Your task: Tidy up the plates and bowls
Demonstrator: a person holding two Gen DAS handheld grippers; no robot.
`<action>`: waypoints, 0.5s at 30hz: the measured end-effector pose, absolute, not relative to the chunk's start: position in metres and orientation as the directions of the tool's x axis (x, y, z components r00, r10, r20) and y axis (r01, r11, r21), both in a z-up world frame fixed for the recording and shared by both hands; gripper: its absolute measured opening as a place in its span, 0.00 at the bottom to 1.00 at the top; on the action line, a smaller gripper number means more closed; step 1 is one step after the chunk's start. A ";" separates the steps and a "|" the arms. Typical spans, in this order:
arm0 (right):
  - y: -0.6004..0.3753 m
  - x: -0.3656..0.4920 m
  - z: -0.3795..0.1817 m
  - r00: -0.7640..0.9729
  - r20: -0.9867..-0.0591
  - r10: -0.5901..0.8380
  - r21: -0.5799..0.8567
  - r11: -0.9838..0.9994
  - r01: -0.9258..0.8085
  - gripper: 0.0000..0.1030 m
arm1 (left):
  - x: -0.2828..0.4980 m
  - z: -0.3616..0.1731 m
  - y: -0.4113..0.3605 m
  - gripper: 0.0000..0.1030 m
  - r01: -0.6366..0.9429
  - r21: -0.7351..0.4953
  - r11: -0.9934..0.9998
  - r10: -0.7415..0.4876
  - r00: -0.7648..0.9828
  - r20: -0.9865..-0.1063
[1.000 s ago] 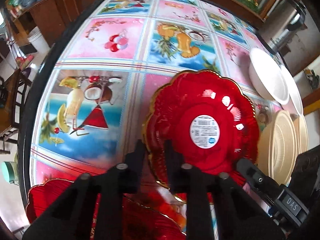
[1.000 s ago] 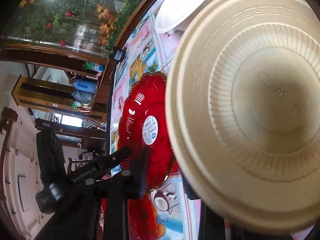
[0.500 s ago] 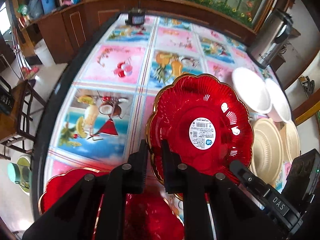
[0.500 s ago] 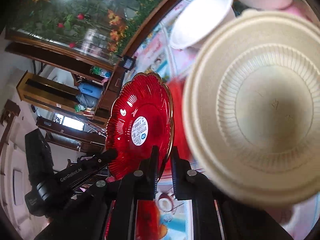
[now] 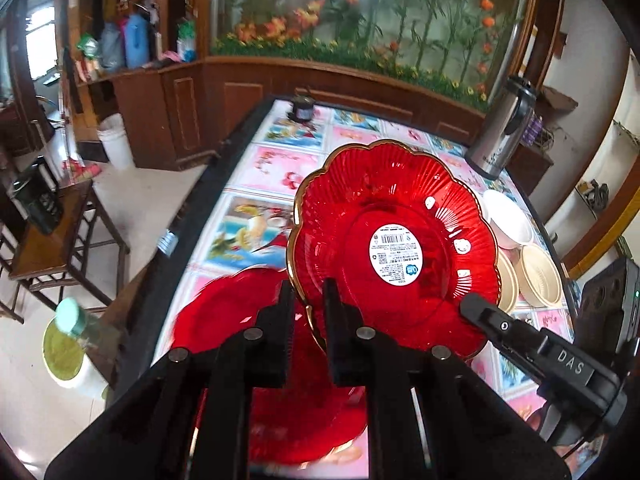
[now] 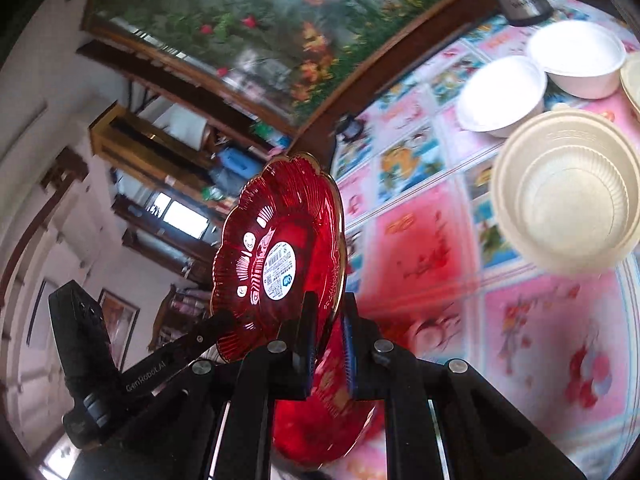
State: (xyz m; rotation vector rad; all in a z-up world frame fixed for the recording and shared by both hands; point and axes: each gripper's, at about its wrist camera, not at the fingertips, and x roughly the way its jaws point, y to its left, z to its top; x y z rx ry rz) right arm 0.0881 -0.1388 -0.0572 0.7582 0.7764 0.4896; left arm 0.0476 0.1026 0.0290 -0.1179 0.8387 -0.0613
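Note:
A red scalloped plate (image 5: 396, 252) with a gold rim and a white sticker hangs tilted above the table. My left gripper (image 5: 308, 292) is shut on its near rim. My right gripper (image 6: 326, 308) is shut on the plate's (image 6: 280, 256) rim too, and shows at the plate's lower right edge (image 5: 470, 306) in the left wrist view. The left gripper (image 6: 218, 320) reaches the plate from the lower left in the right wrist view. Another red plate (image 5: 280, 380) lies on the table under the lifted one.
Cream ribbed bowls (image 6: 568, 200) and two white bowls (image 6: 500, 96) sit on the patterned tablecloth (image 6: 420, 248) at the right. A steel thermos (image 5: 504, 132) stands at the far right edge. Left of the table's dark edge (image 5: 192, 240) stand a wooden chair (image 5: 60, 240) and a bucket (image 5: 116, 140).
The right gripper closed onto the red plate's rim. Both grippers rose with the plate, which now tilts clear of the table; the cream bowls have dropped back to the right.

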 end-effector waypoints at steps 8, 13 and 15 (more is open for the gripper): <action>-0.092 0.049 -0.065 0.536 -0.508 0.674 0.696 0.688 -0.205 0.11 | 0.001 0.002 0.134 0.12 -0.093 -0.100 0.991 -0.012 0.666 -0.746; -0.070 0.043 -0.085 0.488 -0.570 0.661 0.656 0.724 -0.214 0.11 | 0.000 -0.028 0.148 0.13 -0.144 -0.090 0.985 0.020 0.623 -0.782; -0.064 0.043 -0.093 0.476 -0.590 0.652 0.641 0.737 -0.214 0.11 | 0.005 -0.038 0.150 0.13 -0.156 -0.088 0.984 0.026 0.609 -0.793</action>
